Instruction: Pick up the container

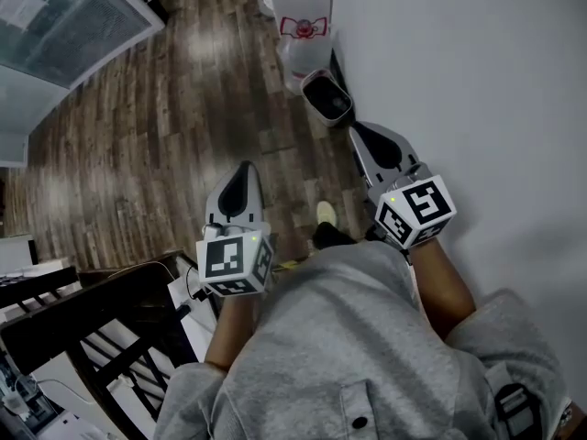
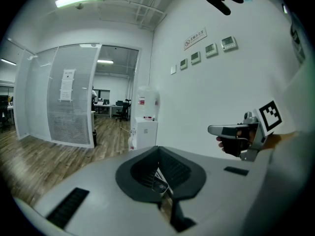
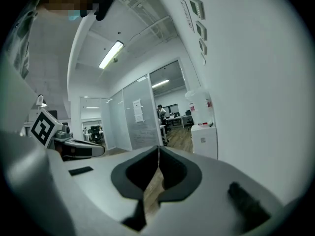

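Observation:
I see no container that is clearly the task's own; the nearest thing like one is a small dark bin (image 1: 327, 96) on the wood floor against the white wall. My left gripper (image 1: 243, 170) is held at waist height over the floor, its jaws shut with nothing between them (image 2: 158, 149). My right gripper (image 1: 356, 134) points toward the bin from well above it, also shut and empty (image 3: 158, 149). Each gripper shows in the other's view: the right gripper (image 2: 240, 132) and the left gripper (image 3: 74, 147).
A white water dispenser (image 1: 303, 26) stands by the wall beyond the bin, also seen as the dispenser (image 2: 146, 127) and the dispenser (image 3: 204, 132). A glass partition (image 1: 64, 16) runs at the far left. A dark chair (image 1: 83, 328) stands at the lower left. My shoe (image 1: 326, 214) is below.

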`<control>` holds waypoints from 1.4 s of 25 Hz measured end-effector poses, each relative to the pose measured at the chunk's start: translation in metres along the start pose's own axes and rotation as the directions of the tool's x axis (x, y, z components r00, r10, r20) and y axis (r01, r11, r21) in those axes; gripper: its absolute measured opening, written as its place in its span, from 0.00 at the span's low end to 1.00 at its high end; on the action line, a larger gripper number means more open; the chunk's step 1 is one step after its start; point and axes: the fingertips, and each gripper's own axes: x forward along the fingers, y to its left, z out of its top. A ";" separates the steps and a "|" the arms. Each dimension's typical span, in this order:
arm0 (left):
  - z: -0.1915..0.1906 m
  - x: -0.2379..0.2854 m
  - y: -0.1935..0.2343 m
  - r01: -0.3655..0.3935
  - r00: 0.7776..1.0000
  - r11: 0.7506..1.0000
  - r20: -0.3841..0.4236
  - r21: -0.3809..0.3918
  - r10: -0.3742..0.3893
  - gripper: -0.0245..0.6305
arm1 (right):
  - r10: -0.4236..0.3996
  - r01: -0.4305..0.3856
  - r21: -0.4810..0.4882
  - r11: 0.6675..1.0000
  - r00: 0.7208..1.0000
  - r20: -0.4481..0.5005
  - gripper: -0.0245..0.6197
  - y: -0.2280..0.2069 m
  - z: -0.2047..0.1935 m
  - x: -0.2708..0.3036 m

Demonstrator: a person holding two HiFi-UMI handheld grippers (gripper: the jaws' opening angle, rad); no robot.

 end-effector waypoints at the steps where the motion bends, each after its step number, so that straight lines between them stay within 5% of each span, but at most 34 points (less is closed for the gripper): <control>1: 0.003 0.007 0.000 0.002 1.000 1.000 0.000 0.002 -0.002 0.06 | -0.004 0.004 0.006 1.000 1.000 0.003 0.08 -0.006 0.002 0.004; 35: 0.041 0.124 0.009 0.074 0.997 0.997 0.011 0.025 -0.074 0.06 | -0.045 0.045 0.013 0.999 0.999 0.002 0.08 -0.080 0.015 0.074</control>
